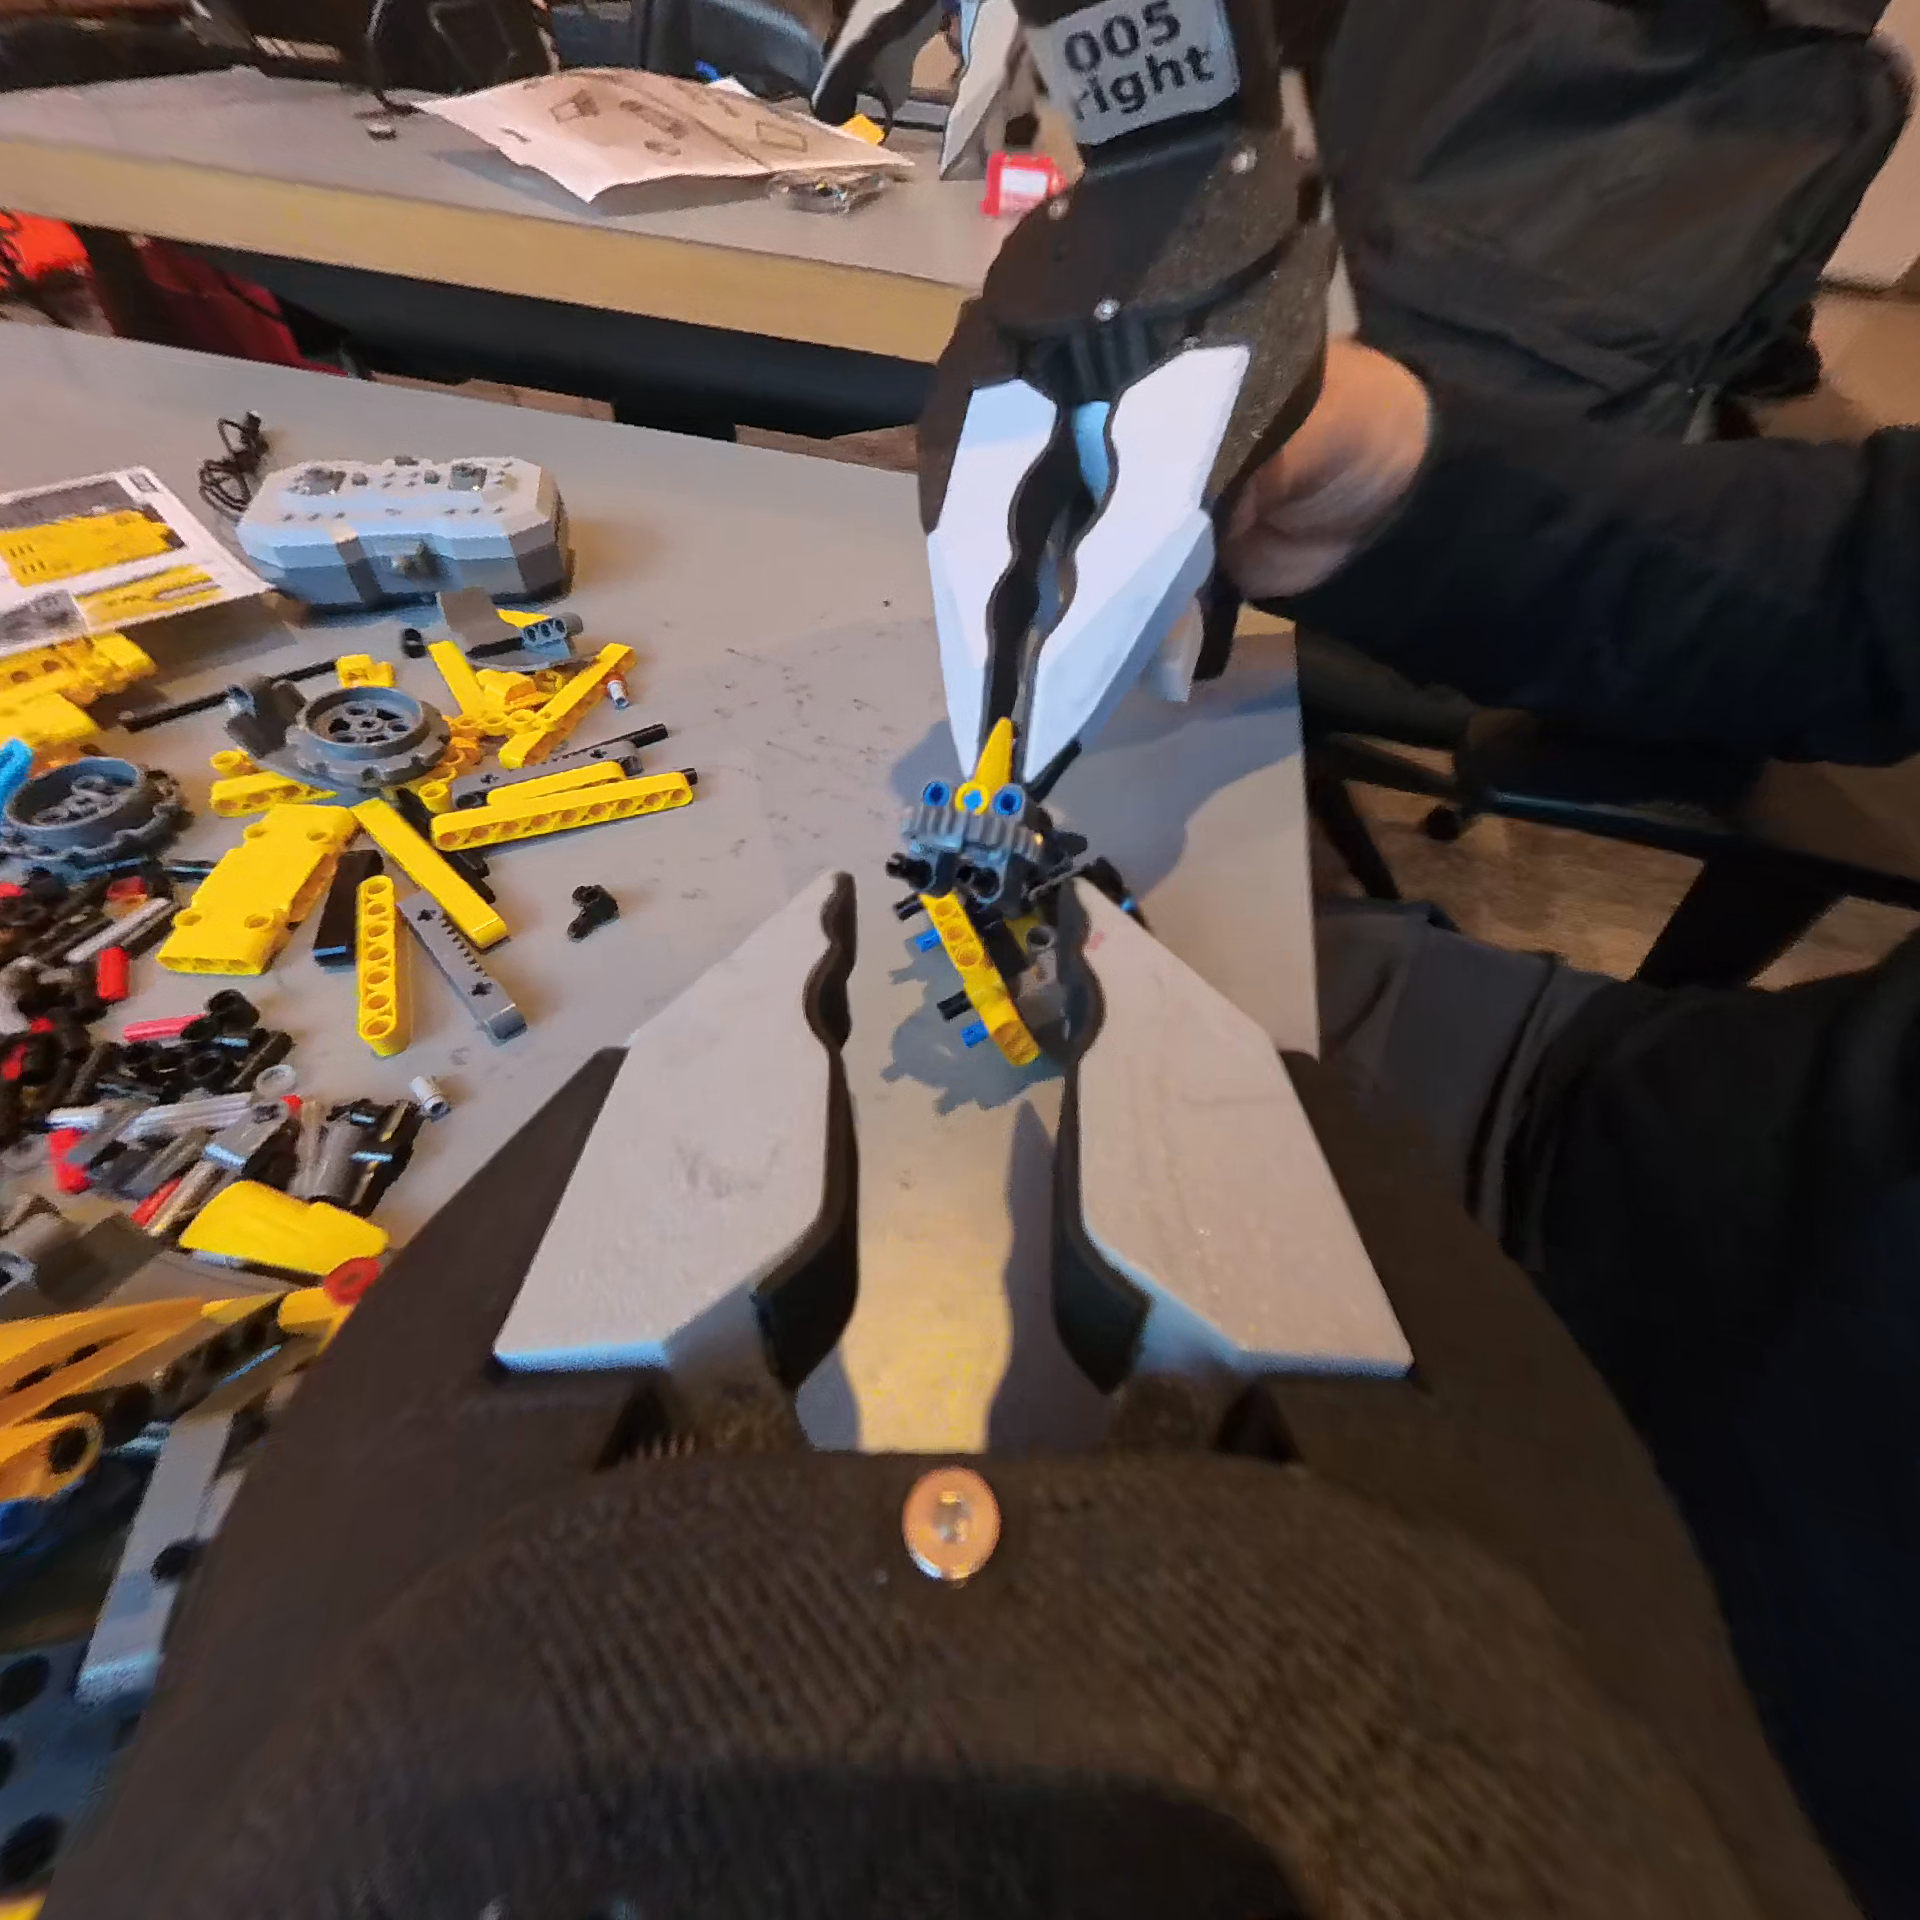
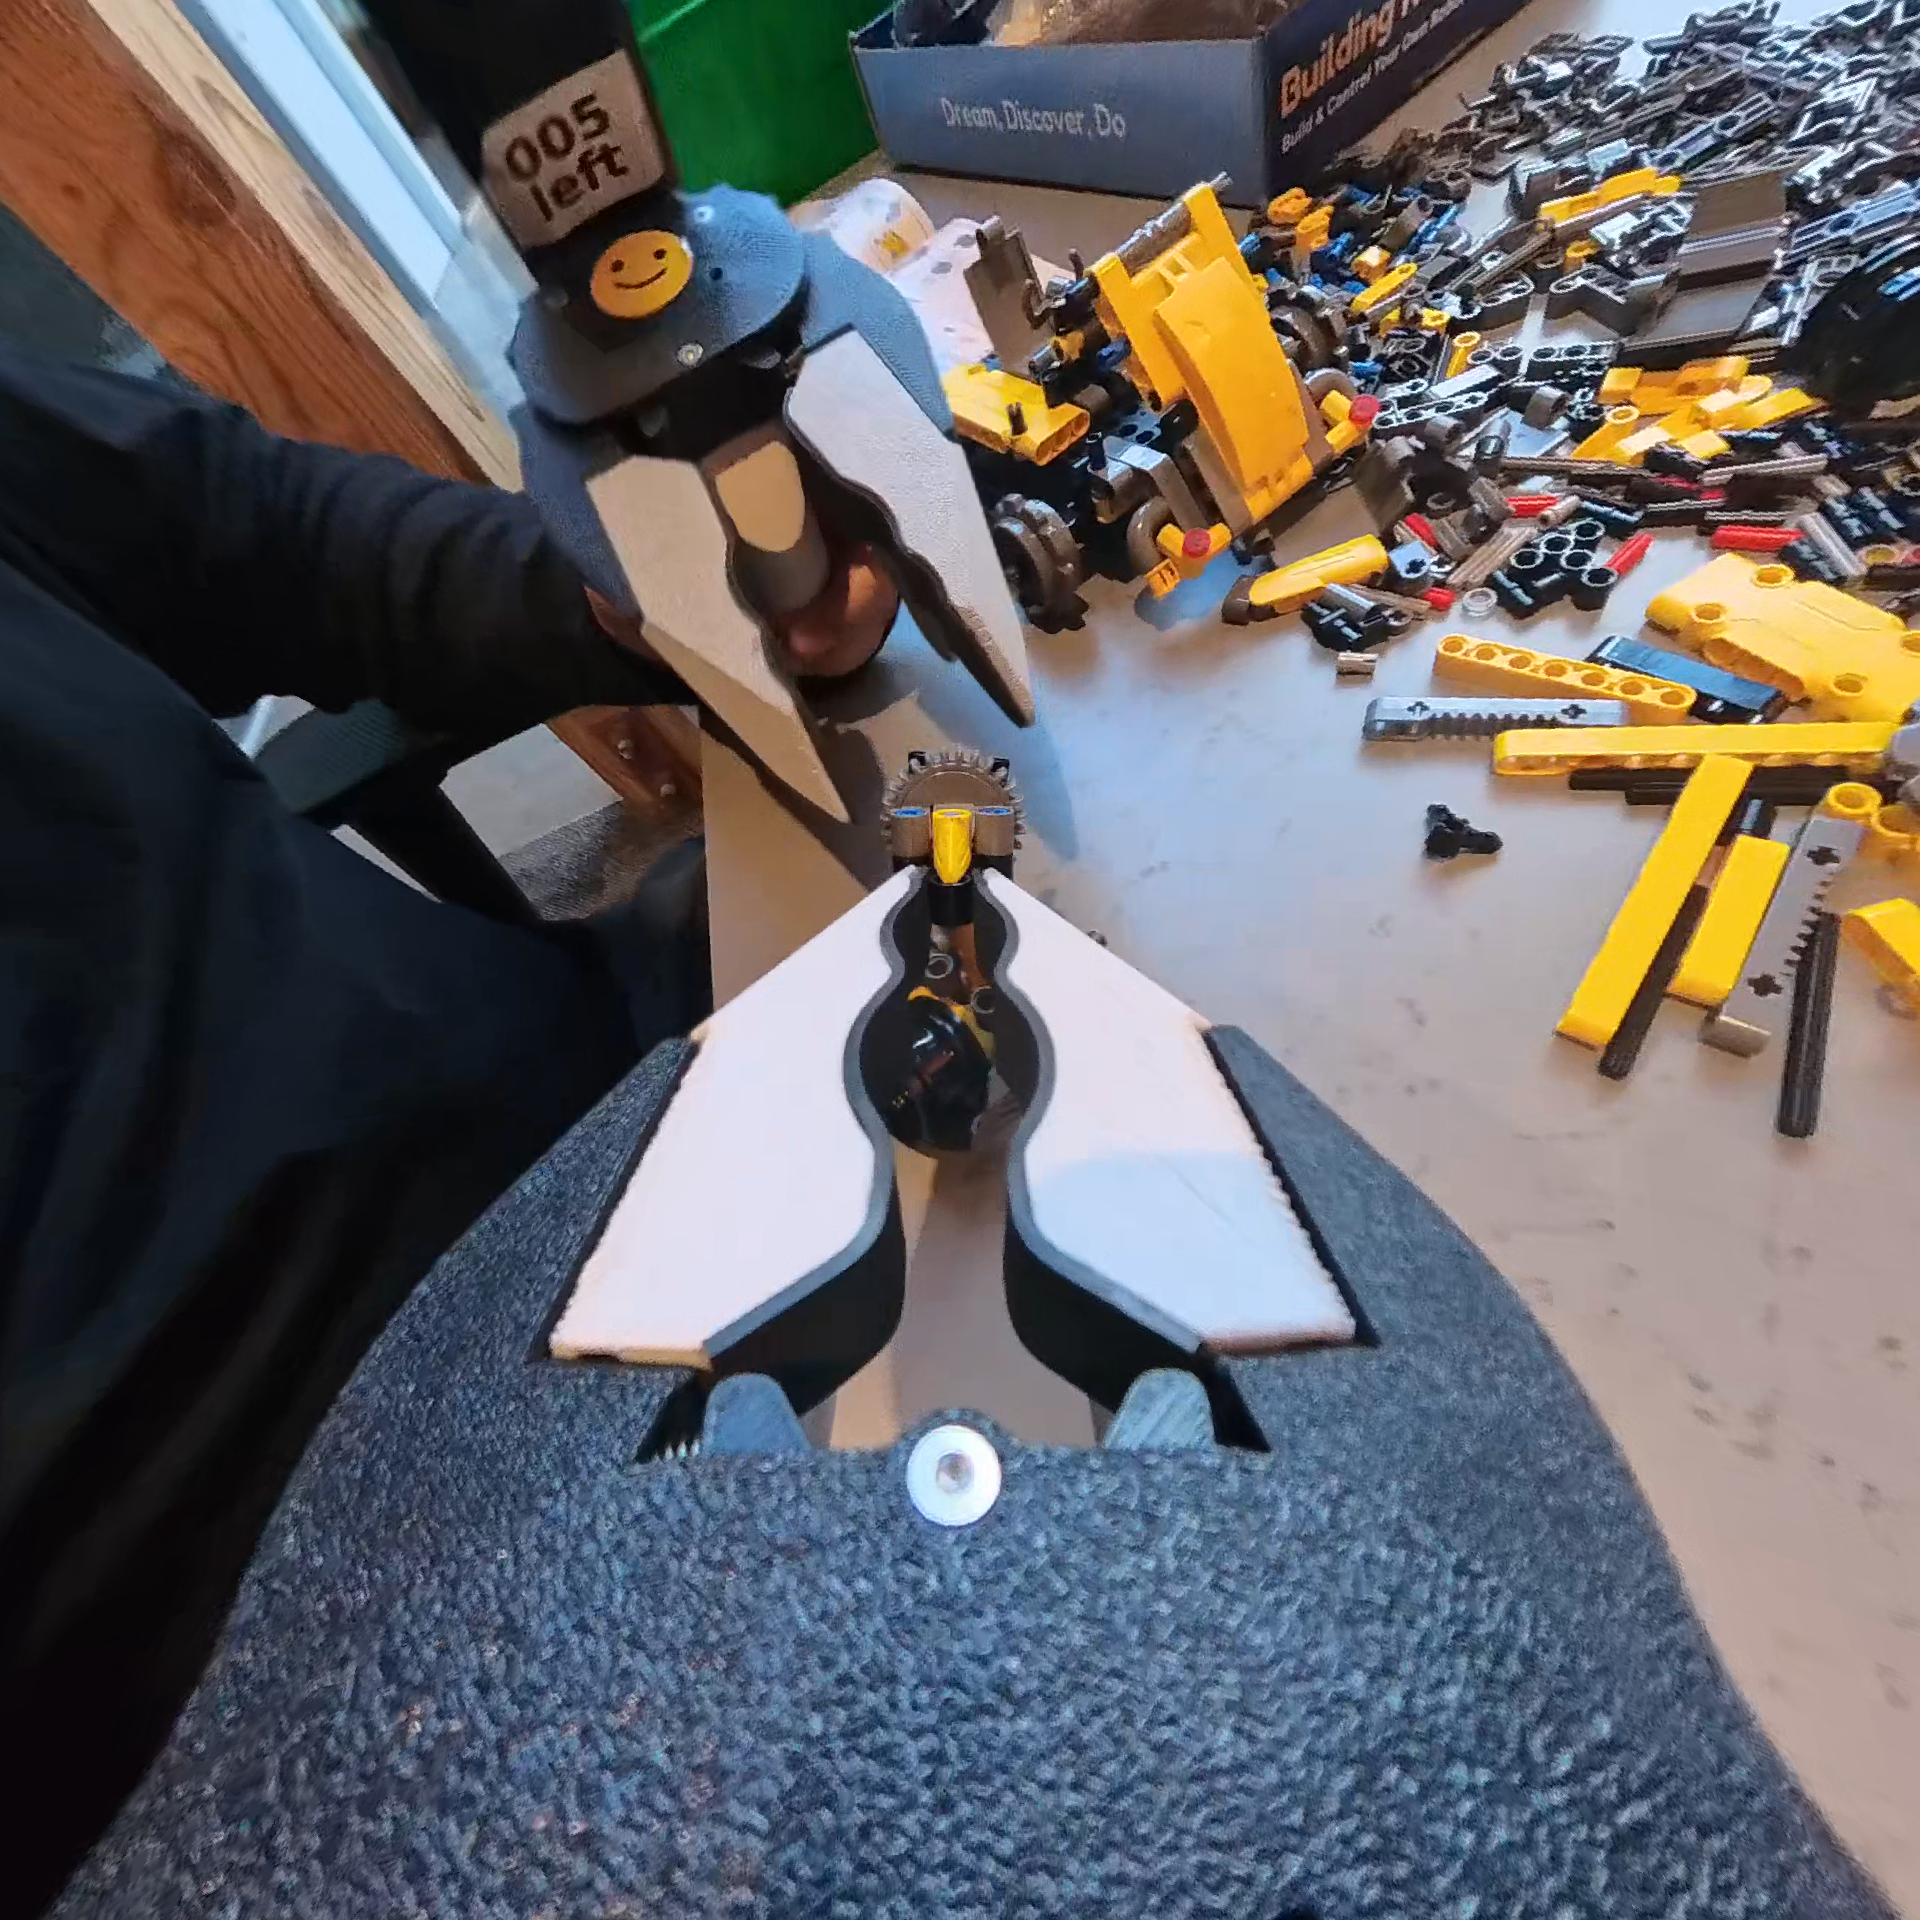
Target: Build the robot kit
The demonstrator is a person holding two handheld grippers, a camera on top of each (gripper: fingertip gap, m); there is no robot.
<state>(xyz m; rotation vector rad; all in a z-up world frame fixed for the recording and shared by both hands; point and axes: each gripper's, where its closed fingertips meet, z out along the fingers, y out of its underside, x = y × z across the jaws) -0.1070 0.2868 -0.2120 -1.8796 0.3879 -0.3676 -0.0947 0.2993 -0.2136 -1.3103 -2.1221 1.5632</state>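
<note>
- Presently, the right tongs (image 2: 951,878) are clamped on a yellow peg (image 2: 950,834) that stands out of the top of a small assembly (image 1: 977,914).
- The assembly is made of a grey gear (image 1: 966,836), a yellow beam (image 1: 982,982) and black and blue pins; the peg is seated between two blue pins on the gear end.
- The assembly is found close to the near edge of the table (image 1: 779,644); whether it rests on the table or is held just above it cannot be told.
- The left tongs (image 1: 961,899) are held apart, one finger on either side of the assembly; the finger on the table-edge side looks to be touching it, the other is well clear.
- Loose parts (image 1: 312,831), yellow, black and grey, are spread over the table to the far side of the assembly from that edge, none joined to it.
- A grey block (image 1: 405,530) and a booklet (image 1: 94,551) are seen beyond those parts.
- A half-built vehicle (image 2: 1195,395) and a box (image 2: 1091,114) are seen farther from the assembly, behind the left tongs.
</note>
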